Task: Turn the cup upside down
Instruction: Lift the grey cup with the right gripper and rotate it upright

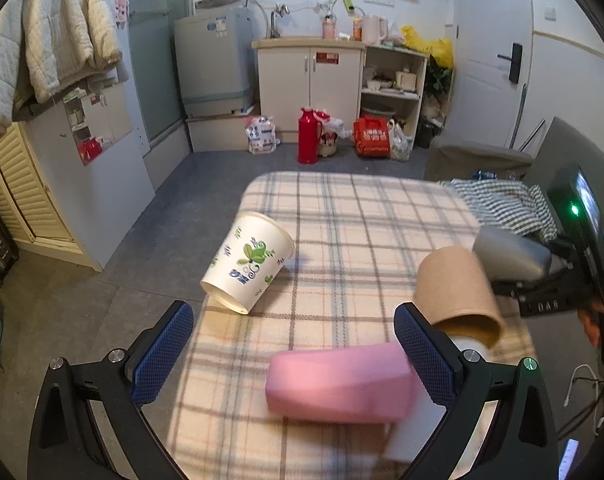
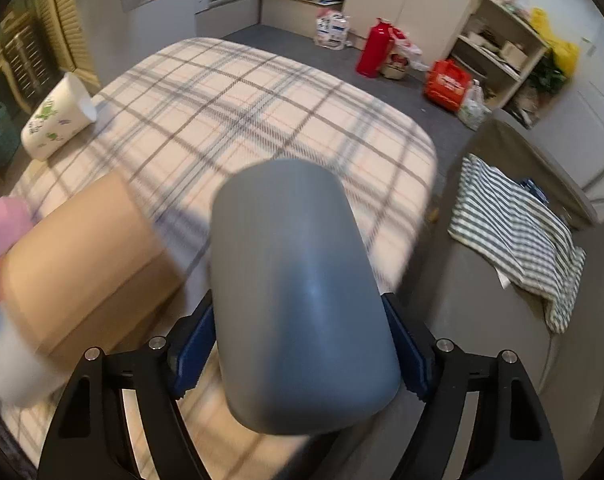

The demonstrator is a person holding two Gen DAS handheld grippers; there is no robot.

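Two poses: right hand-held gripper [image 2: 302, 344] clamps grey cup [image 2: 298, 280]; left hand-held gripper [image 1: 294, 344] gapes empty.

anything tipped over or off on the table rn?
Yes. The white floral cup lies on its side at the left edge of the plaid tablecloth, base overhanging. The pink cup also lies on its side. The right gripper grips a grey cup.

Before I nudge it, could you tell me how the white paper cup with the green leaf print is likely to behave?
The white paper cup lies on its side near the edge of the plaid table, so a push would probably roll it, perhaps off. Its taper suggests it would curve rather than run straight. It looks thin-walled and empty, so likely light and easily crushed.
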